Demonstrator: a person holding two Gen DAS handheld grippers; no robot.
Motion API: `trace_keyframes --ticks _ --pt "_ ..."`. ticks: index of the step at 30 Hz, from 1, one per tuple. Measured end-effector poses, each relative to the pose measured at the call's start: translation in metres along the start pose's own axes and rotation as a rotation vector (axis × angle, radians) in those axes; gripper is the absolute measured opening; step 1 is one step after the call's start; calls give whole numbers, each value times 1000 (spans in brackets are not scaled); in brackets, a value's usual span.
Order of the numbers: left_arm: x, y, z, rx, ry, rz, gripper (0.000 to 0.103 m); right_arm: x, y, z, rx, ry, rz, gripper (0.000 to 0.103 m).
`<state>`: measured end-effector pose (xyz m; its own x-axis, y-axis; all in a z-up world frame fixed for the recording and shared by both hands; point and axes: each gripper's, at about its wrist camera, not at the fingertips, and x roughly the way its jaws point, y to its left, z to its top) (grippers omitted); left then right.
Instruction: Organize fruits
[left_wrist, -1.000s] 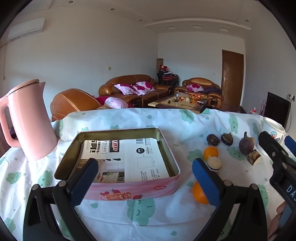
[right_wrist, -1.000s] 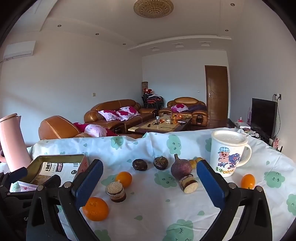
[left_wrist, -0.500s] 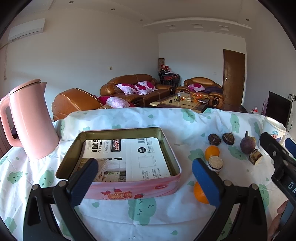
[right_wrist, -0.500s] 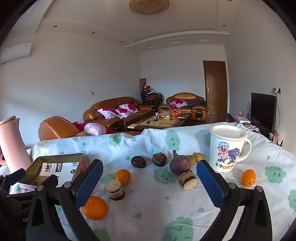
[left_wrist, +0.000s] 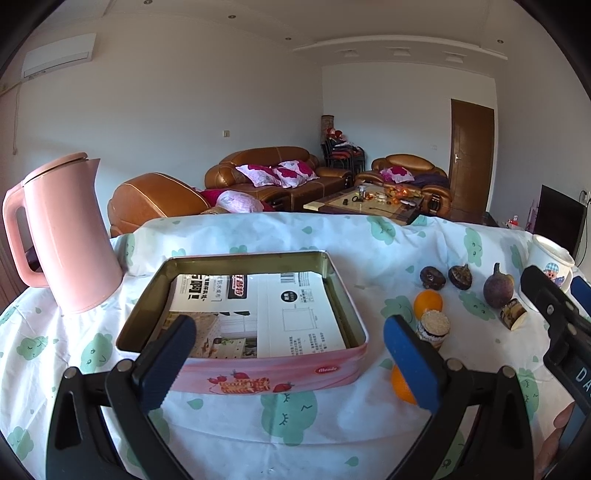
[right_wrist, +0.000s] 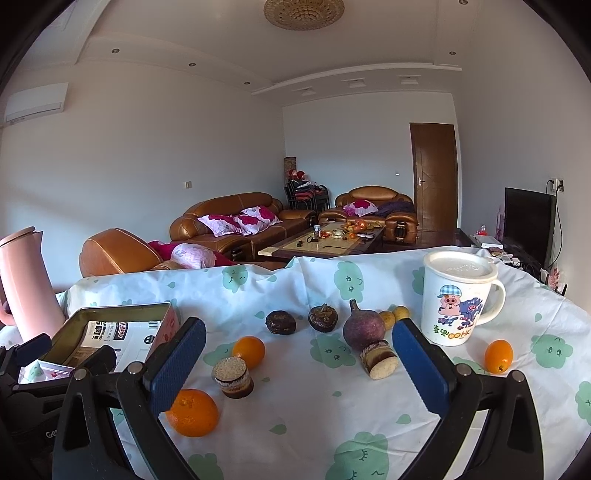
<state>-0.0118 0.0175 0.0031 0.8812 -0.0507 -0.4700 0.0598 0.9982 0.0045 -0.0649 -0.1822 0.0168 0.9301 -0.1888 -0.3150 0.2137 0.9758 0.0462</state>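
Observation:
A pink metal tin (left_wrist: 280, 373) lined with printed paper sits open on the table; it also shows in the right wrist view (right_wrist: 92, 317). My left gripper (left_wrist: 288, 350) is open and empty just before it. Fruits lie to its right: two oranges (right_wrist: 192, 411) (right_wrist: 249, 350), a purple fruit (right_wrist: 364, 328), two dark round fruits (right_wrist: 280, 322) (right_wrist: 323, 317), two small yellow fruits (right_wrist: 393, 314) and a kumquat (right_wrist: 498, 356). Two small layered cakes (right_wrist: 232, 376) (right_wrist: 380, 360) lie among them. My right gripper (right_wrist: 299, 358) is open and empty above them.
A pink kettle (left_wrist: 68, 236) stands left of the tin. A white lidded cartoon mug (right_wrist: 458, 297) stands at the right. The table wears a white cloth with green prints (right_wrist: 332, 424). Sofas and a coffee table are beyond the far edge.
Both views have shifted slightly: the tin and fruits sit a little lower and closer in the frames. Both grippers stay open and empty.

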Motion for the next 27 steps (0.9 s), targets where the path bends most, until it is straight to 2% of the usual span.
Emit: trace_keyframes --ticks 27 --pt "3 -1 -3 -9 19 1 103 1 0 0 0 10 3 102"
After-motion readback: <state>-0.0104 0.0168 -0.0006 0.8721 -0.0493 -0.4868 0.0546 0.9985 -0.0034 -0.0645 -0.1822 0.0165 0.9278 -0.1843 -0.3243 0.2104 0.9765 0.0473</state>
